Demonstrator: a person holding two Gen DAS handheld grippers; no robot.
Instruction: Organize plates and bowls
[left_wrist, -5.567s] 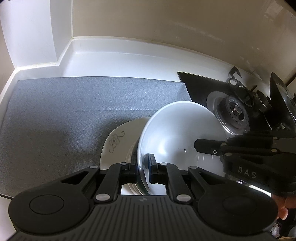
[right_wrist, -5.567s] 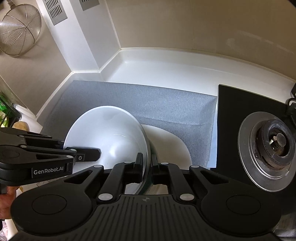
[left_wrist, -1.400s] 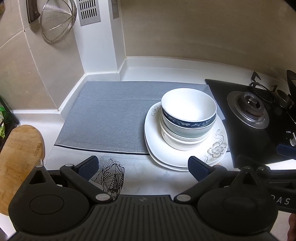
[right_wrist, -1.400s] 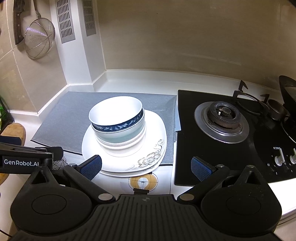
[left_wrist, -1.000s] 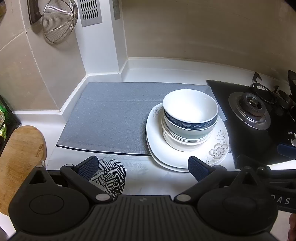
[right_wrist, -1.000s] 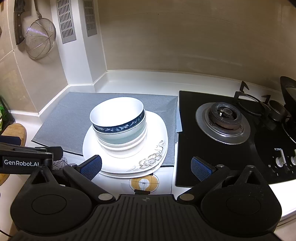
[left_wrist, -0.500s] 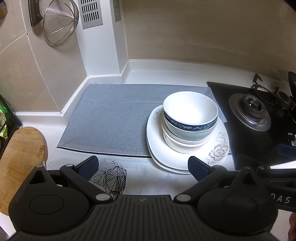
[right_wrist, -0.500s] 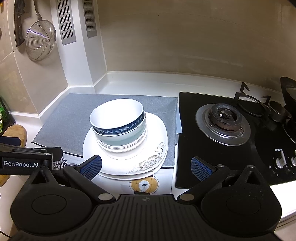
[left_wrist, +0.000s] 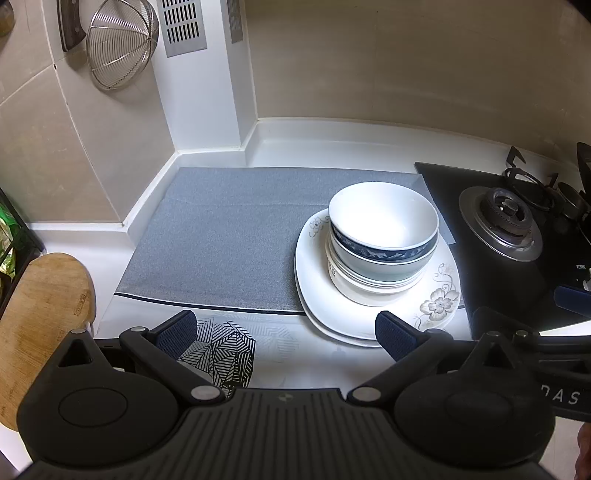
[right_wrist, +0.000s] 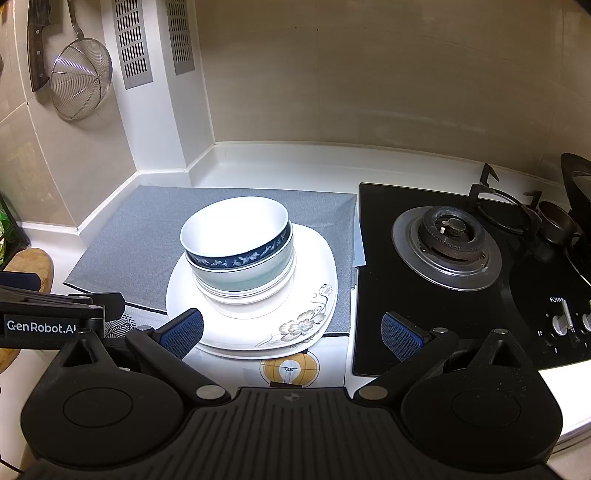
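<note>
At the bottom of each wrist view the tongs stand wide apart and hold nothing: the left gripper (left_wrist: 284, 332) frames bare counter and a black-and-white patterned mat (left_wrist: 221, 347), while the right gripper (right_wrist: 291, 334) hangs over the near edge of the plates (right_wrist: 314, 317), with a lightbulb-print mat (right_wrist: 290, 365) showing just below them. Neither touches the crockery, which suggests the stacking is done and both tools are clear so as not to knock it. Just beyond, in the centre of both views, the square white plates with a flower motif lie stacked, partly on the grey mat (left_wrist: 229, 236) and partly over its near edge. On them sit the nested bowls (right_wrist: 236, 251), the blue-banded one uppermost and upright; wide pieces below and deep ones above look like a stable order. To the right, close beside the plates, the black gas hob (right_wrist: 443, 295) with its burner leaves little room for sliding the pile that way. At lower left of the left view a wooden board (left_wrist: 40, 317) stands well apart. Farthest, at upper left, a wire strainer (right_wrist: 79, 79) hangs on the wall, out of the way.
</note>
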